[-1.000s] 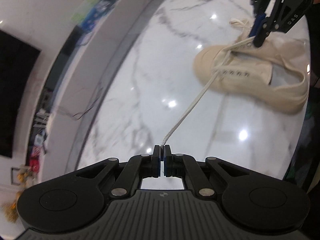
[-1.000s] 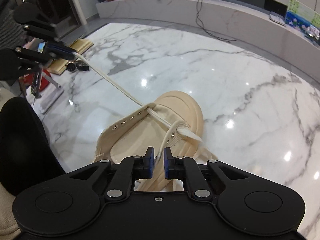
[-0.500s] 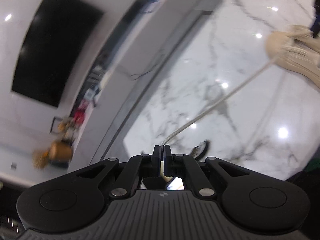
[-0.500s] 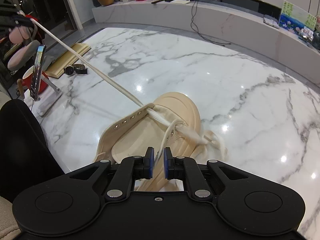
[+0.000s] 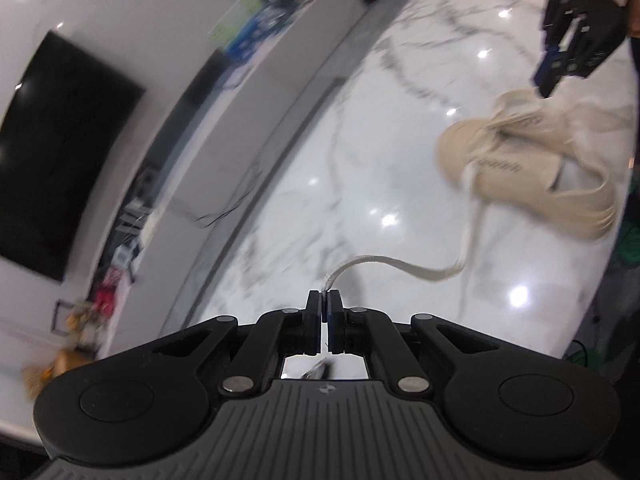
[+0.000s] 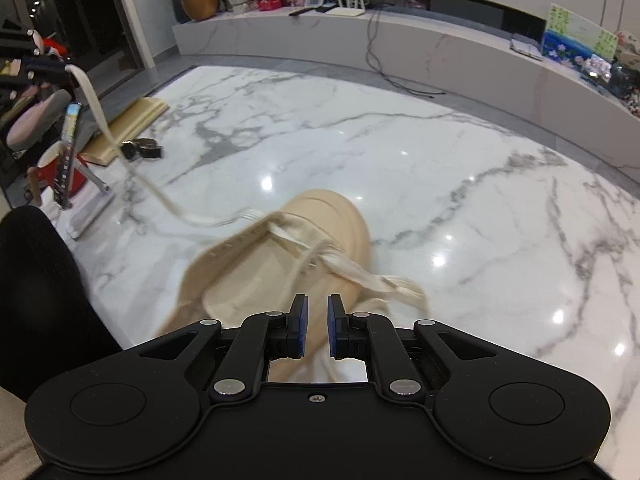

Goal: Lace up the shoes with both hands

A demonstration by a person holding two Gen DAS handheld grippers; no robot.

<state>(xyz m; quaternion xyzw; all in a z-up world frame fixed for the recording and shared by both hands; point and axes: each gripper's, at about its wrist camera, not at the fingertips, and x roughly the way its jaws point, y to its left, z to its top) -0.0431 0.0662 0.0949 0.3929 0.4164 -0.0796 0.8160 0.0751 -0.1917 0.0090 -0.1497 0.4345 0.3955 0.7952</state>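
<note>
A beige shoe [image 5: 528, 172] lies on the white marble table [image 5: 360, 160]; it also shows in the right wrist view [image 6: 280, 276]. My left gripper [image 5: 324, 300] is shut on the end of the cream lace [image 5: 400, 266], which hangs slack in a curve back to the shoe's eyelets. In the right wrist view the lace [image 6: 132, 168] runs up left to the left gripper [image 6: 44, 70]. My right gripper [image 6: 316, 312] hovers just above the shoe's tongue, jaws a little apart, holding nothing. It also shows in the left wrist view [image 5: 560, 68]. A loose lace end [image 6: 384, 284] lies on the shoe's right side.
A phone on a stand [image 6: 68, 160], a red mug [image 6: 56, 172], a watch [image 6: 140, 150] and a wooden board [image 6: 128, 124] sit at the table's left end. A low marble shelf [image 6: 400, 36] with cables and ornaments runs behind. A dark TV [image 5: 52, 152] hangs on the wall.
The left gripper swung back toward the shoe and the taut lace went slack. The shoe shifted and blurred. The right gripper stayed above the tongue, jaws slightly wider.
</note>
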